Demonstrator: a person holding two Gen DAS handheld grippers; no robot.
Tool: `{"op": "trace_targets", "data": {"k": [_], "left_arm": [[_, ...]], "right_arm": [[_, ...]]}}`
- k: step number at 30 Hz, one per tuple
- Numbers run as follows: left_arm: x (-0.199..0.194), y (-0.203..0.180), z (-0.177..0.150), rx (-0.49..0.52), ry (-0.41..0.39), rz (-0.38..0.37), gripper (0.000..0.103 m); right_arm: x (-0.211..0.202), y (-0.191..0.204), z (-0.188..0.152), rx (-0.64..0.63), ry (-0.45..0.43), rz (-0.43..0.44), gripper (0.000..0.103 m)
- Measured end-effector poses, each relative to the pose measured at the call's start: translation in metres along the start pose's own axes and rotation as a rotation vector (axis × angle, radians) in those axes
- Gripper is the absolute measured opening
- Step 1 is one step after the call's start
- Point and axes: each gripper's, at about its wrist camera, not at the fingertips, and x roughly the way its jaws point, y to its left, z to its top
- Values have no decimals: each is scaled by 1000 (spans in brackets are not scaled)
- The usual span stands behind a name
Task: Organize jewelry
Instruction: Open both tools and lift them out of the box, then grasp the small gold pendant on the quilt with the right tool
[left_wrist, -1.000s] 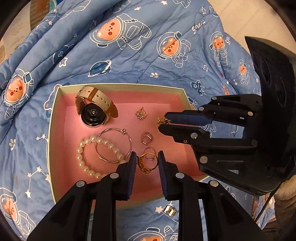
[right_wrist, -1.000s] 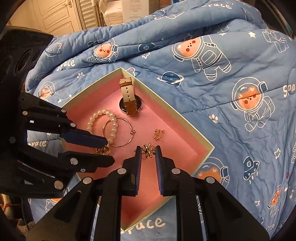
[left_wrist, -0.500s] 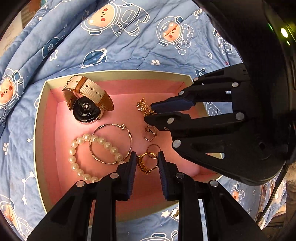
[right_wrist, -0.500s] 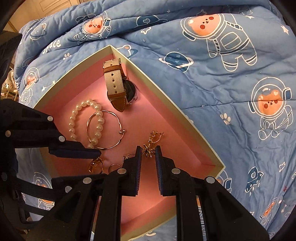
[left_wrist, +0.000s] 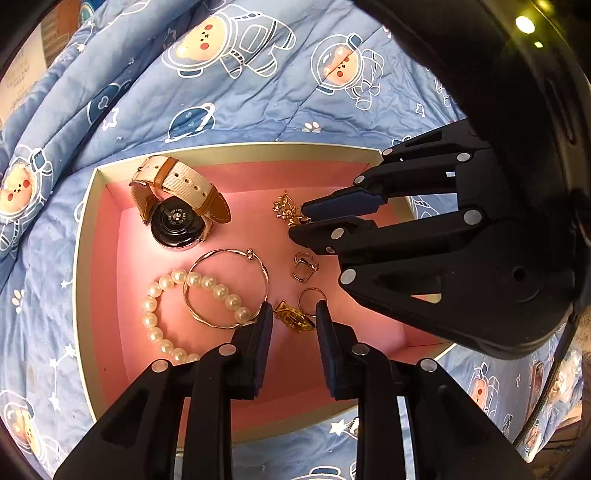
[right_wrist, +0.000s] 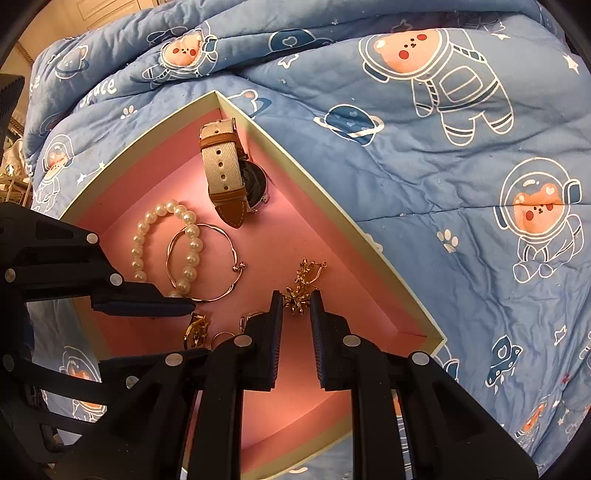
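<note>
A pink-lined box (left_wrist: 110, 280) (right_wrist: 369, 236) on a blue quilt holds a watch (left_wrist: 177, 218) (right_wrist: 229, 173), a pearl bracelet (left_wrist: 159, 317) (right_wrist: 147, 236), a gold bangle (left_wrist: 229, 288) (right_wrist: 207, 266), small rings (left_wrist: 304, 266) and gold flower earrings (left_wrist: 284, 208) (right_wrist: 308, 273). My left gripper (left_wrist: 293, 317) is shut on a gold ring (left_wrist: 293, 319) low in the box. My right gripper (right_wrist: 297, 301) (left_wrist: 301, 223) is shut on a gold flower earring (right_wrist: 295, 301) just above the box floor, near the other earring.
The quilt (left_wrist: 240, 92) (right_wrist: 461, 184) with astronaut bears surrounds the box in folds. A small gold piece (left_wrist: 352, 426) lies on the quilt outside the near box edge. A door and shelves show beyond the quilt at far left in the right wrist view.
Both grippers have moved lower and closer into the box. My right gripper has carried its earring over to beside the other earring. My left gripper keeps its hold on the gold ring.
</note>
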Motion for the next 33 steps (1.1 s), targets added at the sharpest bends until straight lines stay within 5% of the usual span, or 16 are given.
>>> {"op": "trace_targets", "data": {"k": [5,7,11,18,23,33], "left_arm": [[-19,-1,-6,-1,-43,-15,36],[-31,0,-12,-4,-69,-38,41],[-54,8,-23,-36,-126,-58,51],[-93,19,-63,-101,-258,5,76],[-106,21,-94,-132,-335,84,85],[-92,10,-139,-169,-372,133,95]], "right_arm": [[-8,-4,-7,9,-26,27,16],[-13,-5,-10,10,-42,40,28],[-28,-13,-18,47,-87,58,33],[-89,1,-63,86,-324,84,33],[-111,38,-114,61,-434,109,33],[-67,98,-171,48,-387,106,33]]}}
